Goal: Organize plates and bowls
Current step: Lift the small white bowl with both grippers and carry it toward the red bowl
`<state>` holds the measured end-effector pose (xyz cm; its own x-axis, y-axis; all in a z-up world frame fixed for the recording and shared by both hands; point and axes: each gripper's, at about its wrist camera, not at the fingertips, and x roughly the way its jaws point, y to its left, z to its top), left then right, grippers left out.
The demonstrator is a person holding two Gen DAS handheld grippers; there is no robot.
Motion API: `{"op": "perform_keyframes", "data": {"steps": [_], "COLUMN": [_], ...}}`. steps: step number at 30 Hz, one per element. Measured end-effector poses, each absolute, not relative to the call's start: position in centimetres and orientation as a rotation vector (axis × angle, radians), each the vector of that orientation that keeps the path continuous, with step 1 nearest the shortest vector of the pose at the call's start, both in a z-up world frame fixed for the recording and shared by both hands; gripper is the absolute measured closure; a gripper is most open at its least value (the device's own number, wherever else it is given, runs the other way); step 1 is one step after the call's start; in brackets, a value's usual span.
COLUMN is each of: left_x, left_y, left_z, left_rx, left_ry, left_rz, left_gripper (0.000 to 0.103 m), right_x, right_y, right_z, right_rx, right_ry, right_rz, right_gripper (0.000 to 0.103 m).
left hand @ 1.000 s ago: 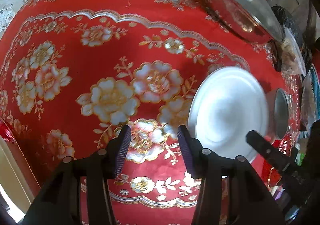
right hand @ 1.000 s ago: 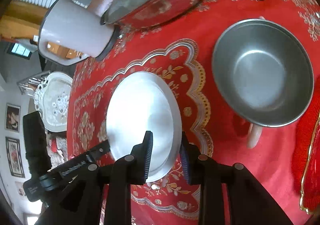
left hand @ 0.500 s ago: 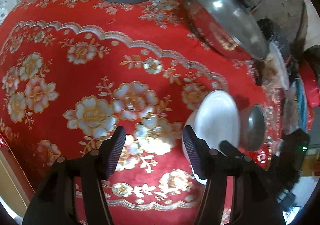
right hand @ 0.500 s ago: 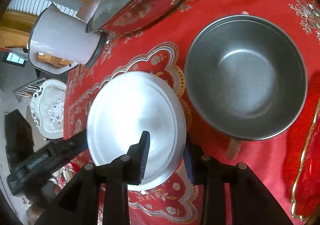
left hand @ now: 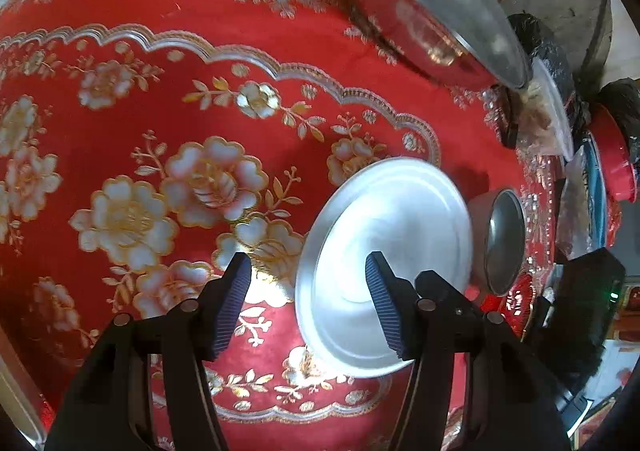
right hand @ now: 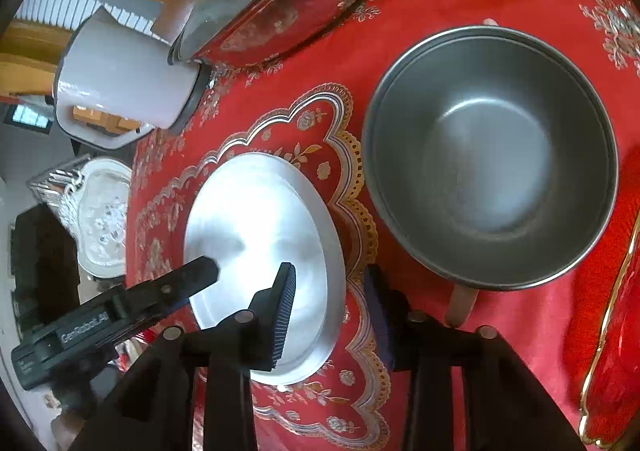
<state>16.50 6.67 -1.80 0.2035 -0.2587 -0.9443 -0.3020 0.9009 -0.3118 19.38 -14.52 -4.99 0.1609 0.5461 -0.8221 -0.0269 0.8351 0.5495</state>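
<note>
Both views are taken from low over the red tablecloth – the left-wrist view from farther back. The silver plate and steel bowl are shared, lower right and centre.

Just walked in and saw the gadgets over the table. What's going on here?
A person is working two handheld grippers over a red floral tablecloth. Both hover at a silver plate lying flat beside a metal bowl. The left gripper has open jaws straddling the plate's edge; the right gripper is open at the opposite rim. Nothing is gripped or stacked yet.
</note>
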Motion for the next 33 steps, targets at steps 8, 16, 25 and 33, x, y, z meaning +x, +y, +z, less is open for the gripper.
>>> {"op": "perform_keyframes", "data": {"steps": [8, 16, 25, 33], "left_x": [15.6, 12.0, 8.1, 4.3], "left_y": [5.0, 7.2, 10.3, 13.2], "left_z": [-2.0, 0.3, 2.1, 4.3], "left_rx": [-0.365, -0.368, -0.372, -0.347], "left_ry": [1.388, 1.357, 1.300, 1.226], "left_rz": [0.038, 0.069, 0.146, 0.234], "left_gripper": [0.092, 0.092, 0.092, 0.091], "right_x": [18.8, 16.7, 14.1, 11.3], "right_y": [-14.5, -12.4, -8.1, -4.2], "right_z": [-4.0, -2.3, -0.4, 1.6], "right_rx": [0.437, 0.399, 0.333, 0.279], "right_ry": [1.337, 1.333, 1.329, 1.320], "right_rz": [0.442, 0.501, 0.579, 0.659], "right_gripper": [0.095, 0.095, 0.095, 0.092]}}
